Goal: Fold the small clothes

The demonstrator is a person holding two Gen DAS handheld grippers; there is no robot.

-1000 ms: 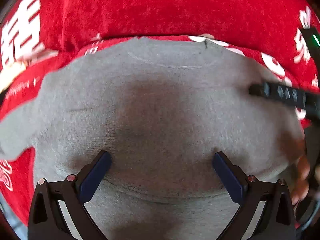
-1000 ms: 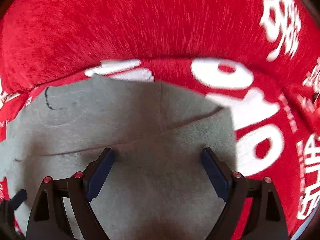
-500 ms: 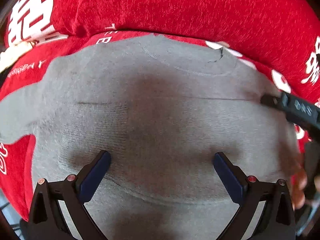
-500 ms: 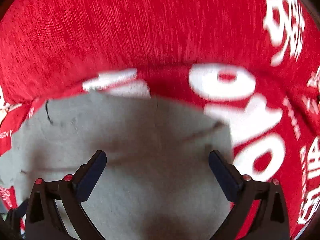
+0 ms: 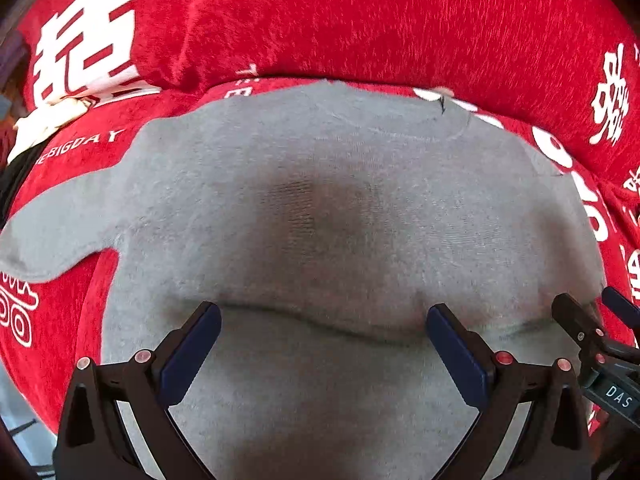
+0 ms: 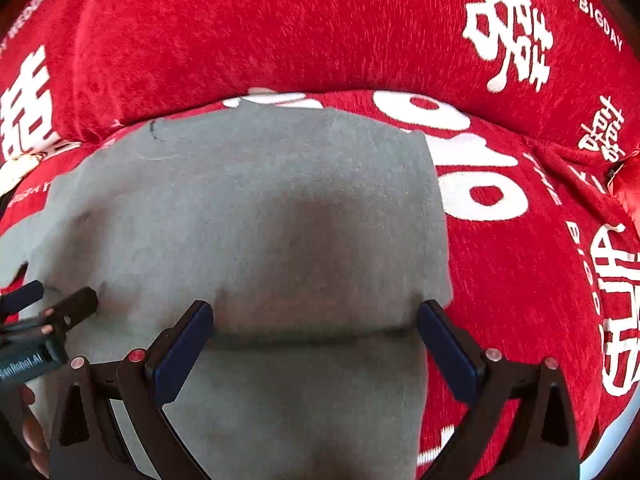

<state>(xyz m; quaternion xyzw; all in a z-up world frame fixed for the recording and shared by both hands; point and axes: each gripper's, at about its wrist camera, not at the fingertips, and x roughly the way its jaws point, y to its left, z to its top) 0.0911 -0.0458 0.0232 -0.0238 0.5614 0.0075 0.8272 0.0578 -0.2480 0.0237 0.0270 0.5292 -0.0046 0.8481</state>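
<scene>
A small grey knit top (image 5: 320, 216) lies flat on a red cloth with white lettering; it also shows in the right wrist view (image 6: 256, 216). One sleeve sticks out at its left (image 5: 52, 236); its right side (image 6: 432, 208) has a straight edge. My left gripper (image 5: 323, 344) is open and empty, its jaws wide apart low over a crease in the top. My right gripper (image 6: 316, 340) is open and empty over the top's right part. Each gripper shows at the edge of the other's view, the right gripper (image 5: 600, 332) and the left gripper (image 6: 44, 304).
The red cloth (image 6: 520, 264) covers the seat, and a raised red back cushion (image 5: 360, 20) stands just behind the top. The seat's edge falls away at the lower left (image 5: 24, 412) and lower right (image 6: 616, 432).
Both grippers have drawn back toward the near side of the top. The right gripper has moved from beside the top's far right to close beside the left gripper.
</scene>
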